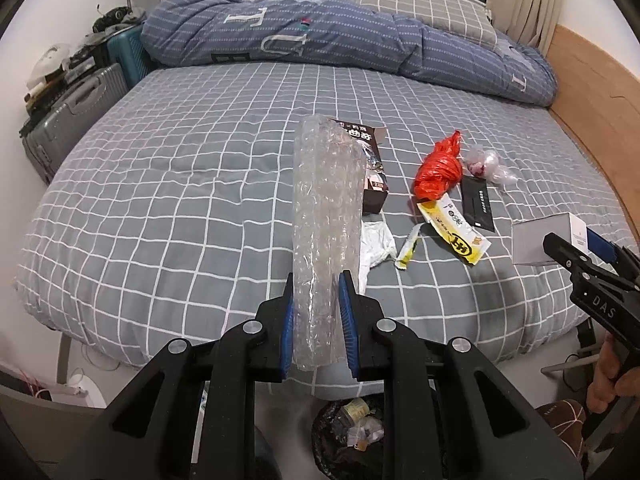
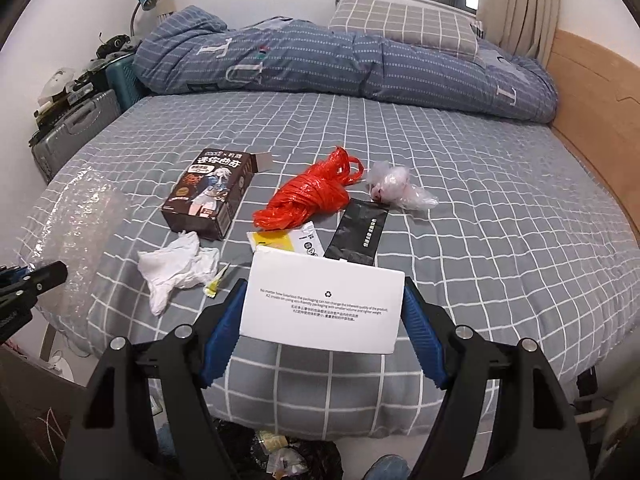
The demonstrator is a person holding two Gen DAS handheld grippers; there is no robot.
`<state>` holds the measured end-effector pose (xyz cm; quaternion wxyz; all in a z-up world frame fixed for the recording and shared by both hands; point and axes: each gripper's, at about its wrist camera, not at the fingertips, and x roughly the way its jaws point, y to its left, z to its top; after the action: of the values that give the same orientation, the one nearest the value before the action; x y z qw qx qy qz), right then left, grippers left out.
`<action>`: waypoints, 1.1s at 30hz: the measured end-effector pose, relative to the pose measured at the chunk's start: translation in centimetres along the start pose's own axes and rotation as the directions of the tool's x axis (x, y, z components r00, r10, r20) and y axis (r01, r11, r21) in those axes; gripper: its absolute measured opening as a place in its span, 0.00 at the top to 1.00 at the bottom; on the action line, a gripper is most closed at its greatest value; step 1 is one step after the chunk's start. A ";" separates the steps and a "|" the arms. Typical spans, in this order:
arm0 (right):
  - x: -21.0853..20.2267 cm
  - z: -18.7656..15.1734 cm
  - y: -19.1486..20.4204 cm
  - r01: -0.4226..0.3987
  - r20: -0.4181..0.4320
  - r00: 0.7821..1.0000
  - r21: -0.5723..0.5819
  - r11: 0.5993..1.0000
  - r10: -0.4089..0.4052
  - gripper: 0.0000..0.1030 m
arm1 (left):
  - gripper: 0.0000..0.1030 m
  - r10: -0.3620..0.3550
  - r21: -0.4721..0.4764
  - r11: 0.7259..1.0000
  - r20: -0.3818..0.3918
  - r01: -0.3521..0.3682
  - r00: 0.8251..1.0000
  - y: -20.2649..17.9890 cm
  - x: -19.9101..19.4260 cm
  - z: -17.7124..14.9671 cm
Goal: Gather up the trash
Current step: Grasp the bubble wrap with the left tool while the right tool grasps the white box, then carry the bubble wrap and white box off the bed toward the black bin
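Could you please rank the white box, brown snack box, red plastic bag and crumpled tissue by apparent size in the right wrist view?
1. white box, though nearness inflates it
2. brown snack box and red plastic bag, about alike
3. crumpled tissue

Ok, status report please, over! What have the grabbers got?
Left gripper shut on bubble wrap. Right gripper shut on white box. Bin below, nothing blocking.

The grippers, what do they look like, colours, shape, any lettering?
Both are matte black plastic clamps with angular linkage arms joined by round silver pivot pins. Each finger carries a ribbed blue pad. The left gripper and right gripper look identical. The right one, seen from the left wrist view, shows white lettering reading "DAS". No cables are visible.
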<state>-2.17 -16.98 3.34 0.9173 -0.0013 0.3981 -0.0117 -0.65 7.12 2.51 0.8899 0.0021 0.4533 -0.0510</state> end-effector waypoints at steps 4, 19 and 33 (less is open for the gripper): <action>-1.5 -0.9 0.4 -0.002 0.003 1.000 -0.002 1.000 0.002 0.31 | 0.81 -0.008 -0.002 1.000 0.001 0.008 1.000 -0.3 -0.9 -0.7; -5.0 -4.0 1.7 -0.013 0.000 1.000 -0.016 1.000 0.013 0.31 | 0.81 -0.010 0.011 1.000 -0.009 0.010 1.000 -1.5 -2.6 -3.3; -6.8 -7.6 3.0 -0.025 -0.016 1.000 -0.021 0.999 0.025 0.31 | 0.81 0.016 0.039 0.999 -0.019 -0.016 1.000 -3.0 -3.5 -6.8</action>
<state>-12.26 -13.81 3.08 0.9141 -0.0059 0.4055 0.0038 -8.43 4.79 1.44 0.8855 0.0234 0.4610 -0.0526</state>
